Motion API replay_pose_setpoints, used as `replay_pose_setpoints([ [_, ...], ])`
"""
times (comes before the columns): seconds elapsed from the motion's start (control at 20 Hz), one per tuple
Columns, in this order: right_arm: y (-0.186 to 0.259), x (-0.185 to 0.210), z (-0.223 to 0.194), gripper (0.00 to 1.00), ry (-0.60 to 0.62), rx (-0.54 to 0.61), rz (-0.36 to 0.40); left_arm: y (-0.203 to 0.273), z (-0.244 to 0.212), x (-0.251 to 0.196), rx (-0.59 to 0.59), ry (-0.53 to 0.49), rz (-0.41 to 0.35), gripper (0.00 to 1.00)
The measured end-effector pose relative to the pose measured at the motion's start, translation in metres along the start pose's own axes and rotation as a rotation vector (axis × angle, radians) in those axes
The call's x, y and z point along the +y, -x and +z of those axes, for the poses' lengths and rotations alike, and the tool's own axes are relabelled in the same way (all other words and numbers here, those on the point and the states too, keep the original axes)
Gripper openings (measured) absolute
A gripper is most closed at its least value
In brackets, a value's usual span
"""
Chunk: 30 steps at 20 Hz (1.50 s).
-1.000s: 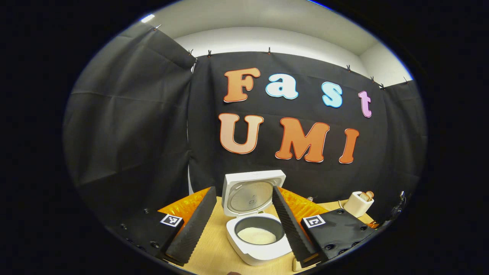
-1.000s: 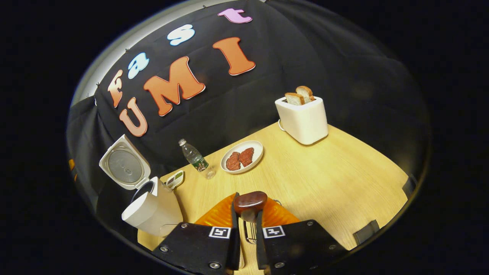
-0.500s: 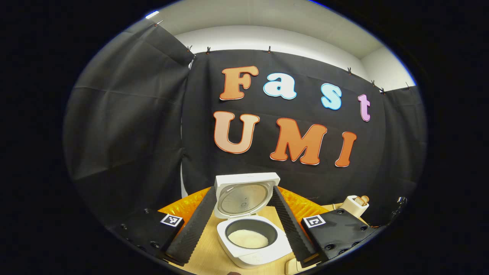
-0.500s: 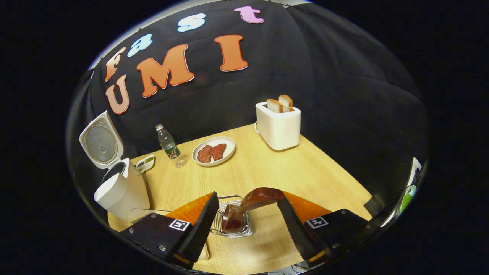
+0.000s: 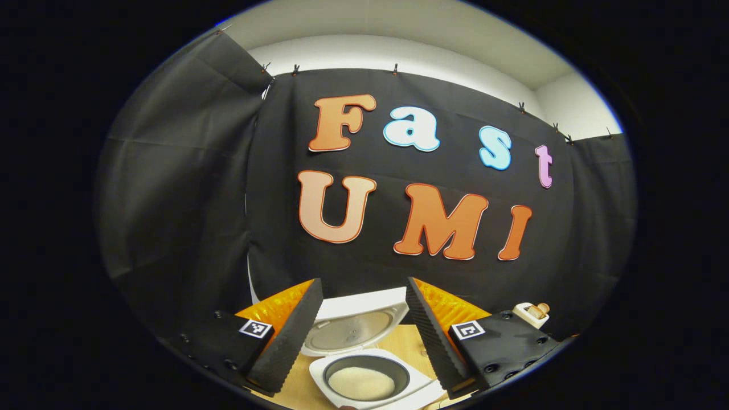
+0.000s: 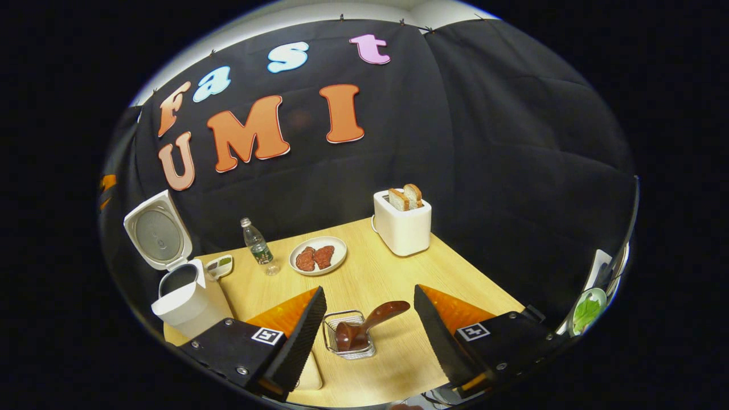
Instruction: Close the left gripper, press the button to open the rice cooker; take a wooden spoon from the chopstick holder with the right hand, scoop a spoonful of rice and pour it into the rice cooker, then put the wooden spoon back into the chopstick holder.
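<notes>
The white rice cooker (image 5: 373,376) stands with its lid up and rice in its dark pot, low between the spread fingers of my left gripper (image 5: 364,333), which is open and holds nothing. In the right gripper view the cooker (image 6: 185,293) stands at the table's left edge, lid raised. A dark wooden spoon (image 6: 367,327) leans in the wire chopstick holder (image 6: 348,340) on the table. My right gripper (image 6: 370,327) is open, its fingers spread well apart on either side of the holder and above it, touching nothing.
On the wooden table (image 6: 398,273) stand a white toaster with bread (image 6: 401,222), a plate with two pieces of meat (image 6: 317,256), a small water bottle (image 6: 259,246) and a small dish (image 6: 219,265) beside the cooker. A pale board (image 6: 310,373) lies under the right gripper's left finger.
My right gripper has let go of the spoon, which now rests in the holder, and has opened and drawn back. The left gripper's view has tilted up, so the cooker sits lower.
</notes>
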State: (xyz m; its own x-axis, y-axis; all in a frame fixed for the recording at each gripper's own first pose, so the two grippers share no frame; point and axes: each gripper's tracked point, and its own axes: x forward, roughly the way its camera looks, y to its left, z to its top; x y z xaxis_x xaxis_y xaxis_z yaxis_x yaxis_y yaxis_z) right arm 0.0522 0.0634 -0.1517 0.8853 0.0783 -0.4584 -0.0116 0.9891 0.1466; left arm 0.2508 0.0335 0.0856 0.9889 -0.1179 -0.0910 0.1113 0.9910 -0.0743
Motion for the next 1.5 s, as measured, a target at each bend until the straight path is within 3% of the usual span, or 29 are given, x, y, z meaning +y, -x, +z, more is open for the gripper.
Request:
replay_pose_setpoints([
  [0.4,0.020,-0.016,-0.005,0.95,0.013,0.000,-0.049,-0.119,-0.042,0.010,0.169,-0.056,0.018,0.99],
  [0.65,0.022,-0.022,-0.011,0.95,0.015,0.022,-0.069,-0.152,-0.086,0.019,0.285,-0.029,0.035,0.99],
  [0.8,0.020,-0.018,-0.010,0.95,0.016,0.025,-0.064,-0.149,-0.091,0.020,0.303,0.008,0.037,1.00],
  [1.0,0.018,-0.006,-0.012,0.95,0.016,0.030,-0.038,-0.130,-0.105,0.007,0.323,0.013,-0.015,1.00],
  [1.15,0.019,0.009,-0.015,0.95,0.034,0.032,-0.012,-0.103,-0.115,-0.010,0.335,0.039,-0.077,1.00],
  [1.5,0.021,0.038,-0.014,0.95,0.068,0.033,0.058,-0.030,-0.174,-0.042,0.389,0.057,-0.117,0.99],
])
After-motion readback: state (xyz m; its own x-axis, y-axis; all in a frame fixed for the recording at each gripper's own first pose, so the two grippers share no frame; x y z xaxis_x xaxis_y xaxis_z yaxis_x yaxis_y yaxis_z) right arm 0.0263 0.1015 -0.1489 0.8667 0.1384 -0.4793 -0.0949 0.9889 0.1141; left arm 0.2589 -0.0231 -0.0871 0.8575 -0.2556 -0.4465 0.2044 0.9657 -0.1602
